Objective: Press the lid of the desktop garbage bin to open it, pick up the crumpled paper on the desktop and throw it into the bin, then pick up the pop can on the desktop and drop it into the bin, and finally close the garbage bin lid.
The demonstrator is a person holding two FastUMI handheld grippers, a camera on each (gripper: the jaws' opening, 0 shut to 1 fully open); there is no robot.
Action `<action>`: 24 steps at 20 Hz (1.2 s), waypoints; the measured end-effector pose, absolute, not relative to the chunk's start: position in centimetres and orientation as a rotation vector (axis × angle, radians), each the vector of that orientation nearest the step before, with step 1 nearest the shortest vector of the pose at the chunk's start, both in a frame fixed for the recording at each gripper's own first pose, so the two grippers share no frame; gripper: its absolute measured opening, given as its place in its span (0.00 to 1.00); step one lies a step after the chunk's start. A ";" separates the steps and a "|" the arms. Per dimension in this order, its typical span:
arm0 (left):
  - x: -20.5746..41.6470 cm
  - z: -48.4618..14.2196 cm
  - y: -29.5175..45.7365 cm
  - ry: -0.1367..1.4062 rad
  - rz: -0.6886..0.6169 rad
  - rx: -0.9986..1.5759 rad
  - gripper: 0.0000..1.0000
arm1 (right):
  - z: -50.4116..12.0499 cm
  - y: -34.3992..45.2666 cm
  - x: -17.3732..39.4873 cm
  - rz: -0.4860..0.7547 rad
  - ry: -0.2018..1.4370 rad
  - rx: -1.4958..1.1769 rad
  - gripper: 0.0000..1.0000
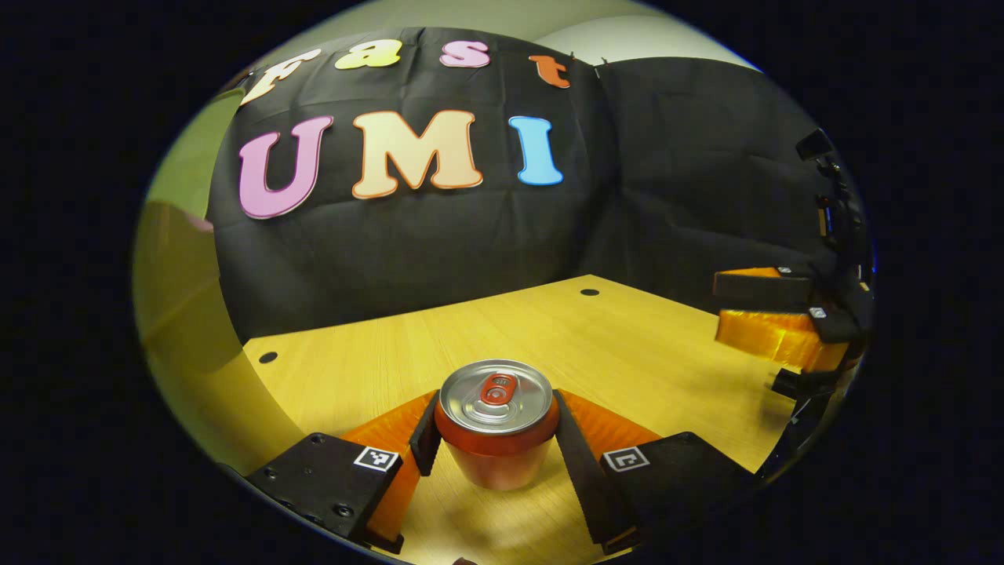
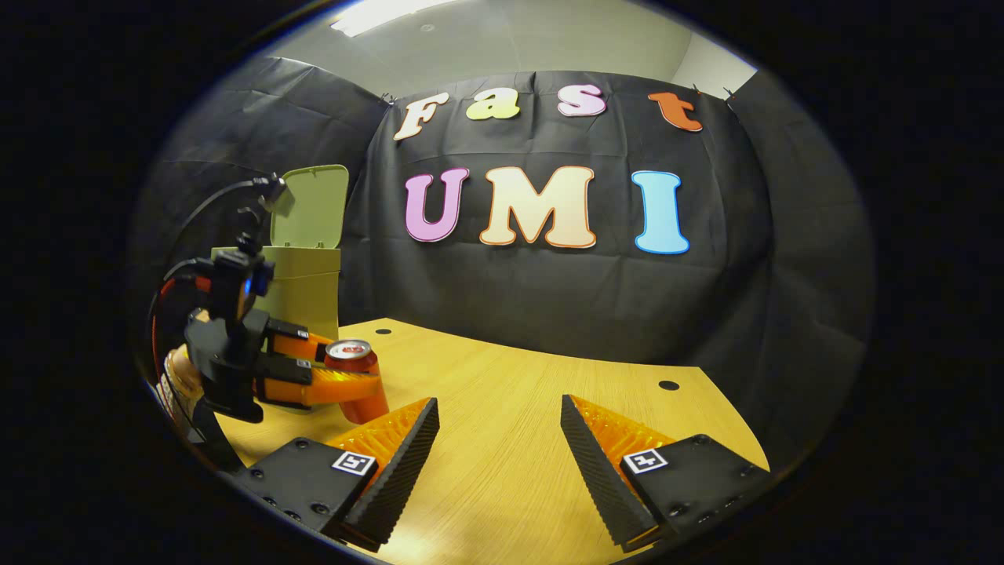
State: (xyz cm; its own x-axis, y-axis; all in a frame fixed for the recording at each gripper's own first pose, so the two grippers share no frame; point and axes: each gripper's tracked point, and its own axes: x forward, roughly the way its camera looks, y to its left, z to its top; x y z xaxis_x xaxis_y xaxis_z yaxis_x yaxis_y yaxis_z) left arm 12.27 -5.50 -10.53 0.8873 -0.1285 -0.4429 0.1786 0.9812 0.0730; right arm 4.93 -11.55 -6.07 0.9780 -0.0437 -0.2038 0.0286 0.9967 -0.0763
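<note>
The pop can [image 1: 497, 428] is glossy metal with a brushed, shiny top. The table [image 1: 627, 337] is smooth pale wood grain. Far left, the bin [image 2: 302, 271] looks like matt plastic. The right gripper's pads [image 2: 400, 463] are ribbed.

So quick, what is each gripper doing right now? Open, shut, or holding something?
Left gripper: shut on the red aluminium pop can with its silver top.
Right gripper: open, holding nothing, above the wooden table.

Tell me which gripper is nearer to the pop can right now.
Left. The left gripper has its fingers on both sides of the pop can; the right gripper is open over bare table, off to the can's side.
</note>
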 end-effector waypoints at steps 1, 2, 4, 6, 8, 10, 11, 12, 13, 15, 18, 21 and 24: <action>12.3 -9.3 -6.0 0.433 -0.176 0.123 0.79 | -6.1 -11.5 4.9 -0.034 0.206 -0.073 0.98; 12.4 -8.1 -6.7 0.414 -0.201 0.128 0.79 | -6.1 -11.6 4.8 -0.032 0.210 -0.073 0.98; 12.2 -6.1 -7.9 0.399 -0.241 0.126 0.79 | -6.3 -12.0 4.5 -0.038 0.220 -0.070 0.98; 12.1 -4.3 -8.6 0.388 -0.256 0.138 0.79 | -6.2 -12.3 4.3 -0.042 0.223 -0.064 0.98; 12.3 -2.1 -8.6 0.365 -0.255 0.148 0.79 | -5.8 -12.5 4.2 -0.043 0.211 -0.055 0.98; 12.4 0.1 -8.6 0.341 -0.254 0.134 0.79 | -5.5 -12.8 3.9 -0.046 0.203 -0.048 0.98; 12.5 1.3 -8.6 0.335 -0.256 0.123 0.79 | -5.5 -12.8 3.8 -0.048 0.200 -0.046 0.98; 12.6 2.5 -8.2 0.324 -0.249 0.114 0.79 | -5.4 -13.0 3.7 -0.049 0.199 -0.044 0.98; 12.6 4.0 -7.7 0.312 -0.237 0.113 0.79 | -5.4 -13.1 3.5 -0.052 0.198 -0.042 0.98; 12.8 6.5 -6.1 0.289 -0.200 0.123 0.78 | -5.3 -13.4 3.6 -0.058 0.194 -0.037 0.98; 12.9 9.1 -2.6 0.275 -0.106 0.173 0.78 | -5.3 -13.5 3.6 -0.059 0.197 -0.027 0.98; 12.6 11.7 0.8 0.243 -0.007 0.197 0.78 | -5.6 -13.7 3.6 -0.063 0.203 -0.026 0.98; 12.0 12.9 3.4 0.225 0.070 0.178 0.78 | -5.9 -13.6 3.7 -0.063 0.214 -0.028 0.98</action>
